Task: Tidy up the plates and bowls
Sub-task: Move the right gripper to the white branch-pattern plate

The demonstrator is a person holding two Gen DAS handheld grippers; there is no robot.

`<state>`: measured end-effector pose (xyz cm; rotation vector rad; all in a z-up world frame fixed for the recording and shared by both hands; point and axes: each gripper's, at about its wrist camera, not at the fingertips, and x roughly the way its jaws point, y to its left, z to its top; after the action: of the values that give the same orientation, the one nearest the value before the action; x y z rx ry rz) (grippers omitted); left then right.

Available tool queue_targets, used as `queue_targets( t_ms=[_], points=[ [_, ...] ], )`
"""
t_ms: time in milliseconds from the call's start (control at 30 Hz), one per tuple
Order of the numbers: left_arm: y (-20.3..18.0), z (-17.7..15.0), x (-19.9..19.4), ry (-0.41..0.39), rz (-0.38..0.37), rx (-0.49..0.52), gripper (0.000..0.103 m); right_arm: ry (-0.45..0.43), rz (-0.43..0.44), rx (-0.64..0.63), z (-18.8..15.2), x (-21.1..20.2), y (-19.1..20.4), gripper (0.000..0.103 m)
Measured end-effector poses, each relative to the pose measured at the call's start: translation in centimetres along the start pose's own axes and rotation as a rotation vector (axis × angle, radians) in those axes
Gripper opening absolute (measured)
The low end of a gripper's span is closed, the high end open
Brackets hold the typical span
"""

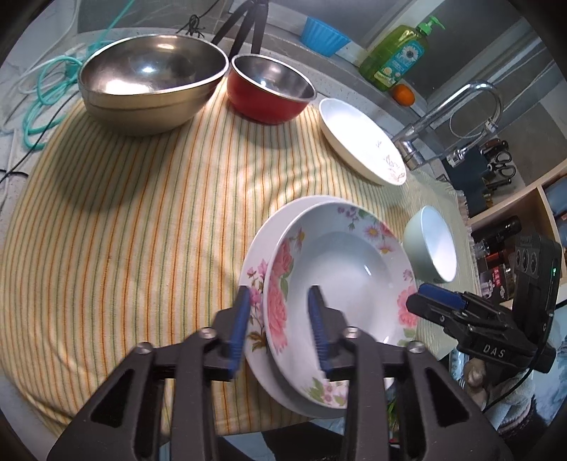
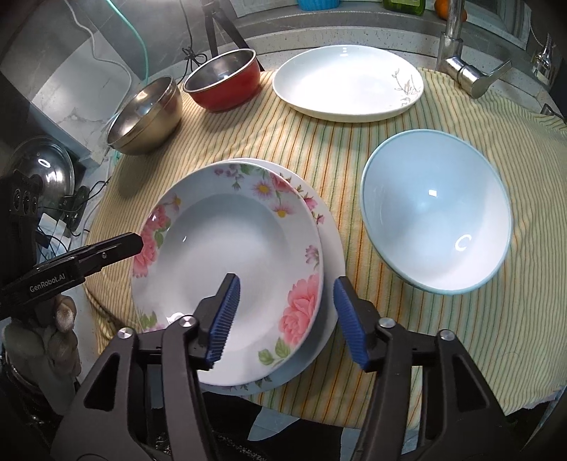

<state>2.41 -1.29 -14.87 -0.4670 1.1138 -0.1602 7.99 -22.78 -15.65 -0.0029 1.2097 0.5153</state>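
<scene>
A deep floral plate point(image 1: 340, 280) point(image 2: 230, 248) rests on a flatter floral plate point(image 1: 253, 280) point(image 2: 331, 241) on the striped cloth. My left gripper point(image 1: 280, 322) is open, its fingers straddling the near-left rims of both plates. My right gripper point(image 2: 287, 315) is open, straddling their right rims; it also shows in the left wrist view point(image 1: 439, 301). A pale blue bowl point(image 2: 436, 209) point(image 1: 430, 244) stands to the right. A white plate point(image 2: 349, 81) point(image 1: 361, 140), a red bowl point(image 1: 271, 88) point(image 2: 223, 83) and a large steel bowl point(image 1: 152, 83) point(image 2: 145, 113) stand at the back.
The striped cloth point(image 1: 124, 212) covers the counter. A tap point(image 1: 457, 117) point(image 2: 457, 56), a dish-soap bottle point(image 1: 397, 53), an orange point(image 1: 404, 94) and a blue cup point(image 1: 324, 35) are behind. Cables point(image 1: 46, 92) and a tripod point(image 1: 244, 21) lie at the back left. A pot lid point(image 2: 42, 170) sits at left.
</scene>
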Motion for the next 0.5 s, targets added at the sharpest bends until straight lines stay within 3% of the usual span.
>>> queue_targets(
  t_ms=[100,167,500],
  points=[
    [-0.1,0.4,-0.5,-0.009,-0.008,-0.005,0.039,-0.02,0.011,0.0,0.1,-0.8,0.0,0.062],
    [-0.2,0.7,-0.8,-0.011,-0.006,0.0,0.048,-0.036,0.024,-0.003,0.2,-1.6,-0.1,0.068],
    [-2.2,2.8,-1.8,-0.062,-0.037,0.024,0.05,-0.165,0.06,-0.024,2.2,-7.1,-1.6,0.086]
  ],
)
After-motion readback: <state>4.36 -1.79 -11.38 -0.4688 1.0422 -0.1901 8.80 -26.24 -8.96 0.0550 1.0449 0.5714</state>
